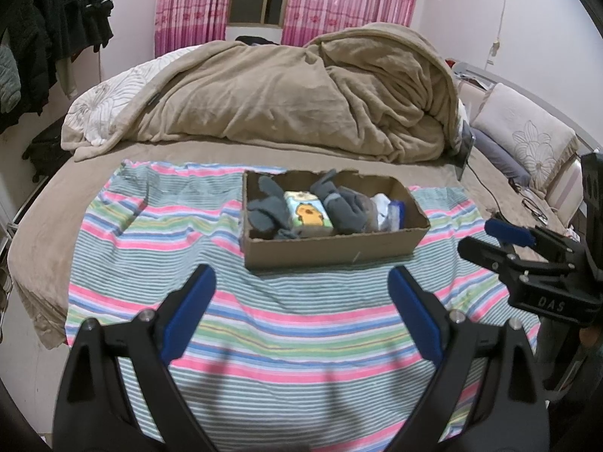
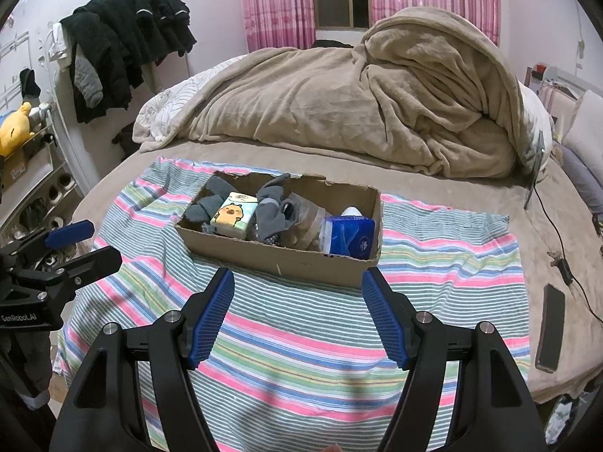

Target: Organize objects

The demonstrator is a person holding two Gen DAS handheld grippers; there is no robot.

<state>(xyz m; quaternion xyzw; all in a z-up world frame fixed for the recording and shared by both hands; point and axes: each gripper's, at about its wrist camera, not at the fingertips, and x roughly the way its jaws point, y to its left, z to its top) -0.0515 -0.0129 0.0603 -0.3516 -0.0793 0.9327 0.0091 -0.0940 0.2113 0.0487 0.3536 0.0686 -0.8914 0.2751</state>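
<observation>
From the left wrist, the left gripper [image 1: 301, 301] hovers over the striped towel [image 1: 158, 241], jaws wide apart and empty. The cardboard box [image 1: 324, 252] lies just ahead, holding grey socks [image 1: 265, 203] and a cartoon tissue pack [image 1: 309, 214].

From the right wrist, the right gripper [image 2: 297, 309] hangs with jaws apart, nothing between; a blue tissue pack [image 2: 350, 235] sits at the box's right end.
</observation>
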